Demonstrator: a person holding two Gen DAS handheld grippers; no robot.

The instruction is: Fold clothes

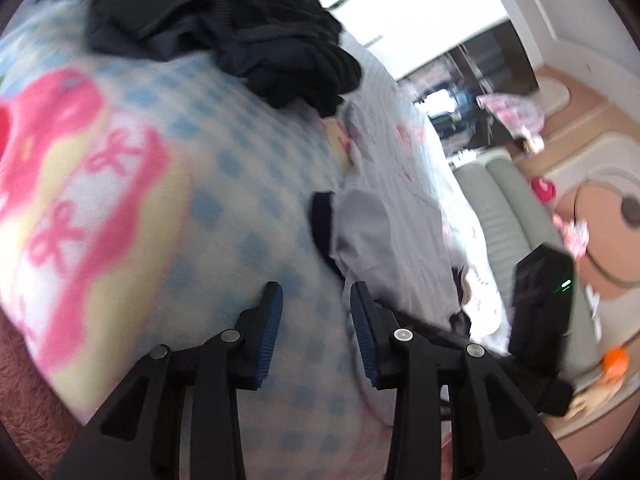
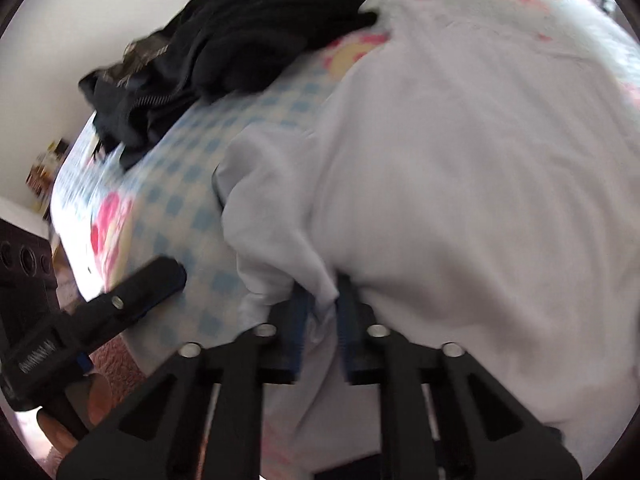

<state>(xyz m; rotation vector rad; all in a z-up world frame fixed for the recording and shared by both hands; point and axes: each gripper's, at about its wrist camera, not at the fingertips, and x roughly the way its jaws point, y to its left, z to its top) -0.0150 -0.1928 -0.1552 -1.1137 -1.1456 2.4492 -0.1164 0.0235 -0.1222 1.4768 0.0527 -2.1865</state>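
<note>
A pale lilac-white garment (image 2: 460, 184) lies spread on a bed with a blue-checked blanket (image 2: 180, 184). My right gripper (image 2: 322, 300) is shut on a bunched edge of this garment at its near side. In the left wrist view the same garment (image 1: 372, 236) lies just right of my left gripper (image 1: 316, 300), which is open and empty above the blanket (image 1: 224, 184). My right gripper's finger (image 1: 322, 220) shows beside the garment there. My left gripper also shows in the right wrist view (image 2: 152, 280) at lower left.
A heap of black clothes (image 1: 224, 20) lies at the far end of the bed, also in the right wrist view (image 2: 224, 48). A grey-green sofa (image 1: 516, 208) stands beside the bed. A pink rug (image 1: 28, 412) lies below the bed's edge.
</note>
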